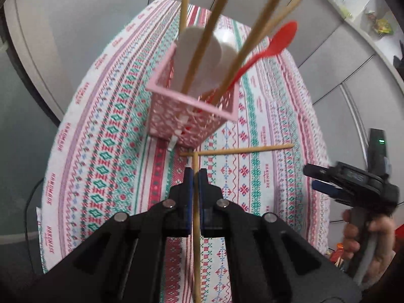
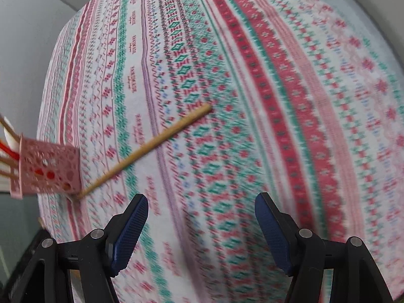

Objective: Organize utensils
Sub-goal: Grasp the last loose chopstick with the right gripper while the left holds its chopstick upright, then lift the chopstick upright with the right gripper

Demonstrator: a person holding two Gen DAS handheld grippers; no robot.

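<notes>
A pink perforated basket [image 1: 192, 118] stands on the patterned tablecloth [image 1: 106, 131]. It holds several wooden chopsticks [image 1: 209, 38], a red spoon [image 1: 265, 53] and white spoons [image 1: 199, 50]. My left gripper [image 1: 195, 176] is shut on one chopstick [image 1: 195, 227], held upright just in front of the basket. Another chopstick [image 1: 237, 150] lies flat on the cloth beside the basket; it also shows in the right wrist view [image 2: 146, 150]. My right gripper [image 2: 202, 214] is open and empty above the cloth; it shows in the left wrist view [image 1: 315, 176] at the right. The basket [image 2: 48, 169] is at its far left.
Grey cabinet panels [image 1: 341, 63] stand behind the table. A shelf with clutter [image 1: 378, 25] is at the upper right. The table's left edge drops to a grey floor [image 1: 22, 126]. The person's hand [image 1: 366, 234] holds the right gripper.
</notes>
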